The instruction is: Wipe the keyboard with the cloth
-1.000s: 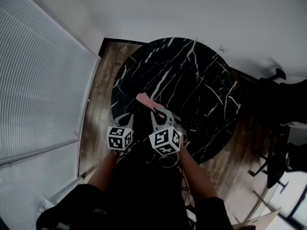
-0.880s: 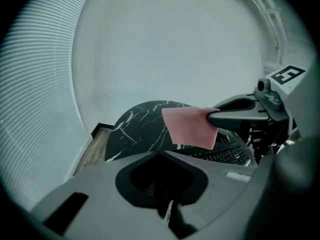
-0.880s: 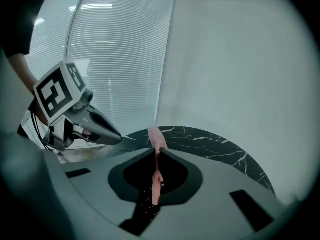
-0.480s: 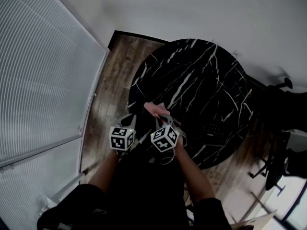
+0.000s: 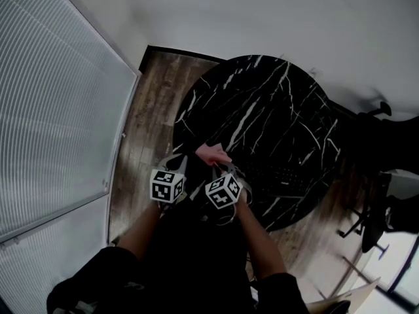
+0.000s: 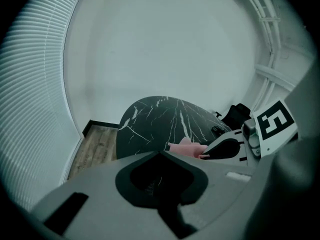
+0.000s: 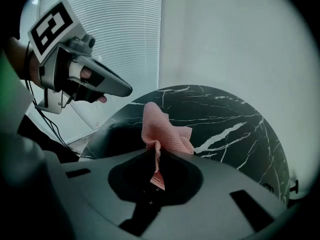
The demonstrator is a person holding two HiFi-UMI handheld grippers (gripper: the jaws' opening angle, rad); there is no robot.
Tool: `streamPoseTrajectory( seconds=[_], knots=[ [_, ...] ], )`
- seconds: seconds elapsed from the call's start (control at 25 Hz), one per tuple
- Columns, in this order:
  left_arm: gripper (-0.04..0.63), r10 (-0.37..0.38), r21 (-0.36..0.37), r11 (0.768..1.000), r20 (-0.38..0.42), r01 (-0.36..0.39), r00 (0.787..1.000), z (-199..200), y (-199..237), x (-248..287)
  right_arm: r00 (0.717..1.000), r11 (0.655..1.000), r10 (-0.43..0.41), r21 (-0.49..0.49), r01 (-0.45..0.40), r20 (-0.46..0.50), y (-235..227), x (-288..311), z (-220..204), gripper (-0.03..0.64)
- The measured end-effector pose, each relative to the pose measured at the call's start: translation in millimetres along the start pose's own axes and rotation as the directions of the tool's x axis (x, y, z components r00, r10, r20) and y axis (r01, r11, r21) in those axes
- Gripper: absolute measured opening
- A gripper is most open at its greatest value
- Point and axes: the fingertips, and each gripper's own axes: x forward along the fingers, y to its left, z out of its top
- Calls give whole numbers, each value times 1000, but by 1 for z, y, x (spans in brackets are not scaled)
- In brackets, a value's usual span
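A pink cloth (image 7: pixel 159 128) is pinched in my right gripper (image 7: pixel 154 156), which is shut on it; most of the cloth bunches up above the jaws. In the head view the cloth (image 5: pixel 211 153) hangs over the near left part of the round black marble table (image 5: pixel 262 103), ahead of the right gripper (image 5: pixel 220 167). The dark keyboard (image 5: pixel 278 174) lies on the table to the right of it, hard to make out. My left gripper (image 5: pixel 175 162) is just left of the cloth, shut with nothing in it. The left gripper view shows the cloth (image 6: pixel 186 146) and the right gripper's fingers (image 6: pixel 227 148).
White slatted blinds (image 5: pixel 52 110) run along the left. Wooden floor (image 5: pixel 147 116) shows between them and the table. A black office chair (image 5: pixel 373 221) stands at the right, beyond the table's edge. A white wall (image 5: pixel 262 12) lies behind.
The head view has shifted a little. Both grippers stay close together at the table's near edge, and the cloth stays pinched in the right one.
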Motion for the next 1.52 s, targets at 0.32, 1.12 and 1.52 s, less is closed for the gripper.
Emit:
streamPoseTrajectory(
  seconds=[0.32,1.12,1.52],
  knots=[
    [0,-38,27,999,-20,38,999,2,-21,10,999,1000,-26,12,27,-23,-11,-8,-19,8],
    [0,-88,117,988,-82,98,993,-7,-112,39,999,995,-44,91,45,-14,-57,-38,-82,11],
    [0,-102,161,980,-122,121,987,-13,-156,56,998,985,-66,161,64,7,-89,-52,-112,11]
  ],
)
